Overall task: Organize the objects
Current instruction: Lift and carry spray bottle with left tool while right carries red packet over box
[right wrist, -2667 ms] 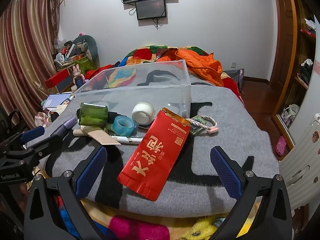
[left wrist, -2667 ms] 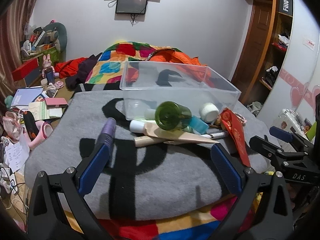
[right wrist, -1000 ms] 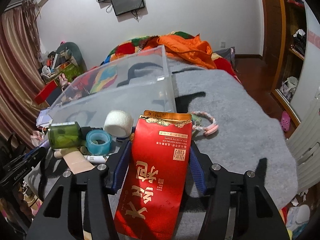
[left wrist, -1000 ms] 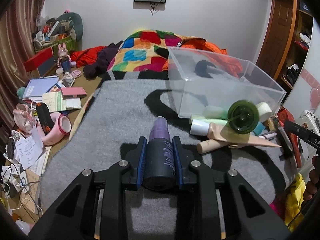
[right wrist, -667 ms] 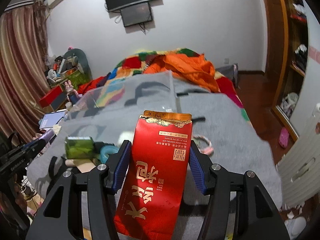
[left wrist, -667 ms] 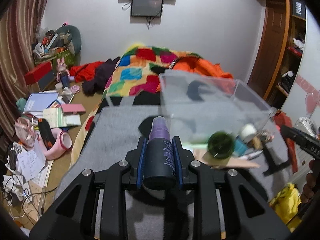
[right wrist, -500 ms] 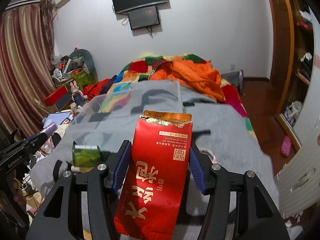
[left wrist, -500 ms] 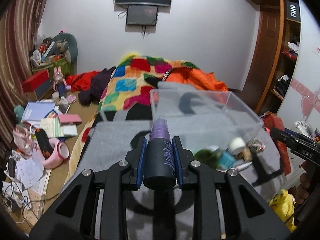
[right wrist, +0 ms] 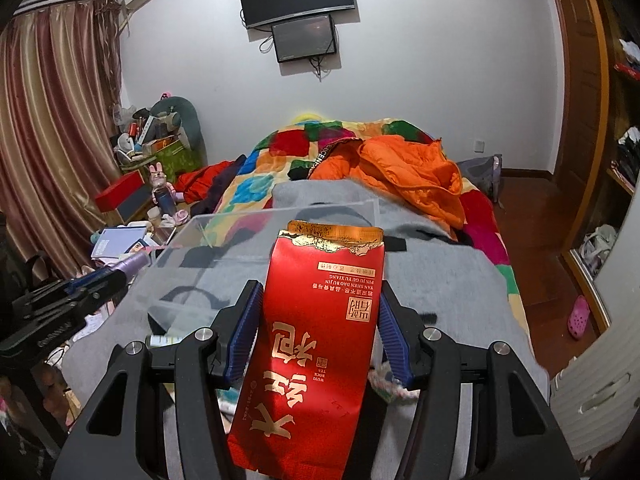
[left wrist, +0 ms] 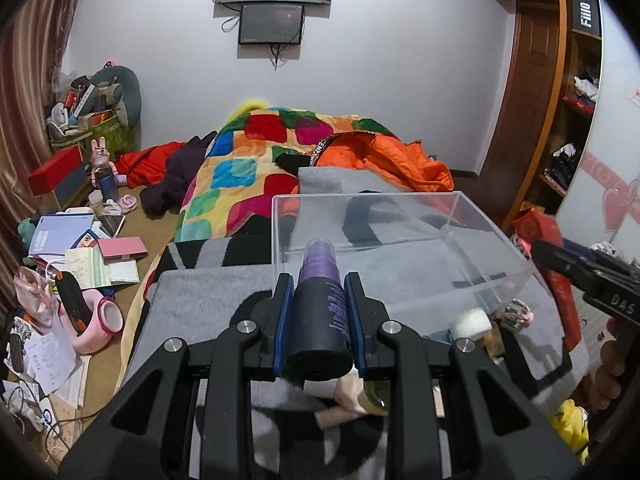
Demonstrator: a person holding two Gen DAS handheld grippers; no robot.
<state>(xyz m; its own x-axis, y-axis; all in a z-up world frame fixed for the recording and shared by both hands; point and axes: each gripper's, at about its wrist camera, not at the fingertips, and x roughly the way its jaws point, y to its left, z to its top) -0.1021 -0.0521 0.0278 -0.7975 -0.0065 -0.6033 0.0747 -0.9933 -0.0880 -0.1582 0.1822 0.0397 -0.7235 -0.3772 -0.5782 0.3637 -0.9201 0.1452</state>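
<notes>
The left gripper point(left wrist: 318, 312) is clamped on a dark spray bottle point(left wrist: 319, 324) with a purple cap, its blue pads pressed against both sides of the bottle. The bottle lies along the fingers, cap pointing away toward the clear plastic box point(left wrist: 492, 236) — held in the air just short of the box's near wall. The box sits on a grey blanket point(left wrist: 200, 304) spread over the bed, and nothing shows inside it.

The right gripper point(right wrist: 318, 336) grips a red tea packet point(right wrist: 316, 344) with gold lettering, one pad on each long edge. The packet stands up between the fingers, torn gold top edge farthest from the hand, in front of the box point(right wrist: 224, 240).

Below the left gripper, partly hidden by it, a small white roll point(left wrist: 470, 323) and a braided band point(left wrist: 516, 310) lie on the blanket beside the box, with a beige tube point(left wrist: 344, 404) nearer the fingers. Off to the left the floor is littered with papers point(left wrist: 44, 360), a pink case point(left wrist: 122, 248) and a rabbit figure point(left wrist: 102, 160).
</notes>
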